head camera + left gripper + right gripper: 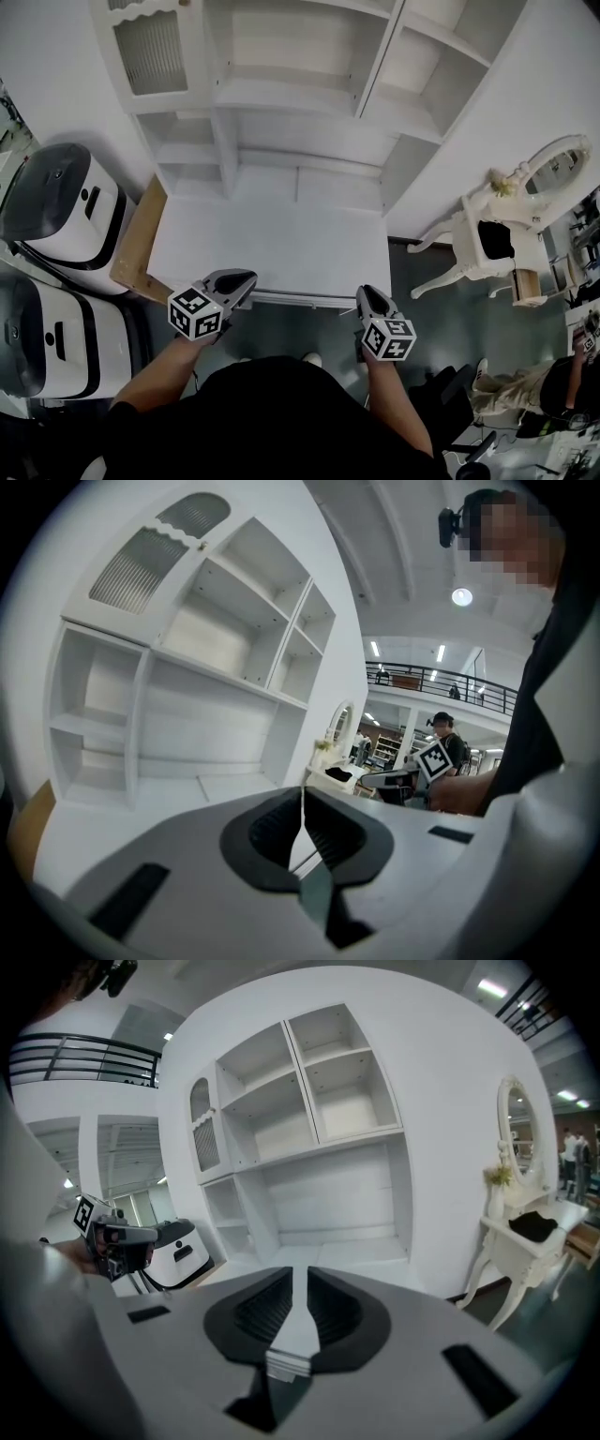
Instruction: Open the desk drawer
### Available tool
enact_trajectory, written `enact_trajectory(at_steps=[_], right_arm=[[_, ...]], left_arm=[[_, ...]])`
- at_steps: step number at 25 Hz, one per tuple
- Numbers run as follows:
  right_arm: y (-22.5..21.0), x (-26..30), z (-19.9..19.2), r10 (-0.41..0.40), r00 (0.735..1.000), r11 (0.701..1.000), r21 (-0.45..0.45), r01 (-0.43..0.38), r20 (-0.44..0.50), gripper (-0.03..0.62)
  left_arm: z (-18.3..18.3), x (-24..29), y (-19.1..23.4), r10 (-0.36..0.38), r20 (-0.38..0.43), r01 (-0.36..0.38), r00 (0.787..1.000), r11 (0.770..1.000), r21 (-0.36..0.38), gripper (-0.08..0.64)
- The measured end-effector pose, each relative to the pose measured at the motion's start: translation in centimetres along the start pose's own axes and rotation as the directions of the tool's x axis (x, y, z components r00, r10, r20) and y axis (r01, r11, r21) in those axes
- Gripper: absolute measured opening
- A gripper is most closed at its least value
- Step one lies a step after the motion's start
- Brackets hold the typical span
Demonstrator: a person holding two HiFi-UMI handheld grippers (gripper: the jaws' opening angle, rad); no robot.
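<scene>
A white desk (272,234) with a shelf hutch (300,84) stands in front of me. Its drawer front shows only as a thin strip (300,299) along the near edge. My left gripper (244,280) hovers at the left part of that edge with its jaws together and nothing between them, and in its own view the left gripper (302,794) points over the desktop. My right gripper (367,293) hangs just off the desk's right front corner. In the right gripper view, the right gripper (307,1283) shows only a narrow slit between its empty pads.
Two white and black machines (61,202) (47,328) stand at the left beside a wooden panel (139,239). A white vanity table with a mirror (506,234) stands on the dark floor at the right. A person (553,389) sits at the lower right.
</scene>
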State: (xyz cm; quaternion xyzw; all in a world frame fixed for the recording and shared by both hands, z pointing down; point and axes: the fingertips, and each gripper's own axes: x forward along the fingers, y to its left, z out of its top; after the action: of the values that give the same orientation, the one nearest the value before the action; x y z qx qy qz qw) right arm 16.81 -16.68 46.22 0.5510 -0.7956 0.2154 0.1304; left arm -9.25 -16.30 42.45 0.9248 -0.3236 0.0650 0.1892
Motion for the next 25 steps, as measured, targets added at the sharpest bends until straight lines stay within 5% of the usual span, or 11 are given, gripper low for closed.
enact_trajectory(at_steps=[10,25], right_arm=[[-2.3,4.3,-5.4,0.058,0.989,0.998,0.019,-0.056,-0.135,0.064],[-3.2,9.5,-17.2,0.105,0.925,0.994,0.034,-0.099,-0.364,0.069]], left_arm=[[-0.4,0.8,0.5,0.058,-0.017,-0.059,0.998,0.998,-0.017,0.017],[-3.1,1.0,2.0,0.126,-0.068,-0.131,0.99,0.988,-0.077,0.017]])
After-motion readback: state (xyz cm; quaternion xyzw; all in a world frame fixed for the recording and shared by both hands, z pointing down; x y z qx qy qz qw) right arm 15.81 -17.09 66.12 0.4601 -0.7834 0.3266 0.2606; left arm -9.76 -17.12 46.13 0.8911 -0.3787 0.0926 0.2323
